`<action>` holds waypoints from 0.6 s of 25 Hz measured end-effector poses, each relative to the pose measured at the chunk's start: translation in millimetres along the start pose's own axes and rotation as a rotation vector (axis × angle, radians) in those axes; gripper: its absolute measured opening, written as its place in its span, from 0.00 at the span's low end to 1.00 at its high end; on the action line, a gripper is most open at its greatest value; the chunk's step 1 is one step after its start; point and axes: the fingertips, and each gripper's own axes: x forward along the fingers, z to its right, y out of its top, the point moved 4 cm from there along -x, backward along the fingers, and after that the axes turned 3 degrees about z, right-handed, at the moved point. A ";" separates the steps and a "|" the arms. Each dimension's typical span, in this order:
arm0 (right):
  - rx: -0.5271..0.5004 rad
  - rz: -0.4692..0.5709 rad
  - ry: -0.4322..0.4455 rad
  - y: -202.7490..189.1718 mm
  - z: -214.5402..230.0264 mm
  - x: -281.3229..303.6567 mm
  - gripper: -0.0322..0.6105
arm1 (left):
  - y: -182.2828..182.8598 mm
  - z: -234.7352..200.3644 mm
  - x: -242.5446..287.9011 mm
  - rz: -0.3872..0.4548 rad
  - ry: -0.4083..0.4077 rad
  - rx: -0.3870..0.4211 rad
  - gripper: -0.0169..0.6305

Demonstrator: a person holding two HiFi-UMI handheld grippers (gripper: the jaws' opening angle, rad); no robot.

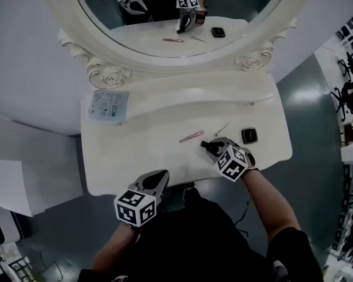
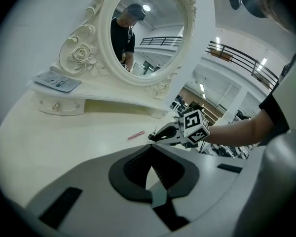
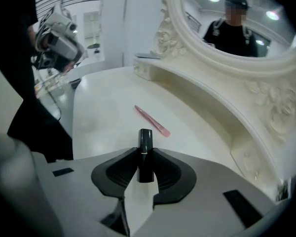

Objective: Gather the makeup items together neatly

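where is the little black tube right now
In the right gripper view the black tube sits clamped between the right gripper's jaws, just short of the pink tweezers on the white vanity top.

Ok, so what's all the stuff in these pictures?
table: one, white, in the middle
mirror: one, oval, white carved frame, behind the table
packet: one, pale blue, shelf at left
pink stick: one, pink, lying on the tabletop
thin stick: one, pale, right of the pink stick
compact: one, black, tabletop's right side
tube: one, black, gripped, near the pink stick
left gripper: one, grey, shut and empty, by the table's front edge
right gripper: one, grey, shut on the tube
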 end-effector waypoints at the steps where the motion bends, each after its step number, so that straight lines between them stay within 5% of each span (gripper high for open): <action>1: 0.094 0.014 -0.069 -4.1 2.2 -4.5 0.23 | 0.5 1.1 1.3 -0.004 -0.009 0.006 0.04; 5: 0.509 0.071 -0.337 -33.5 11.0 -24.6 0.23 | 1.9 6.1 7.7 -0.026 -0.050 0.032 0.04; 8: 0.718 0.095 -0.486 -57.4 20.2 -36.7 0.23 | 2.7 11.6 13.8 -0.046 -0.081 0.051 0.04; 15: 0.855 0.085 -0.579 -78.6 45.2 -37.4 0.23 | 4.4 23.2 26.5 -0.085 -0.123 0.086 0.04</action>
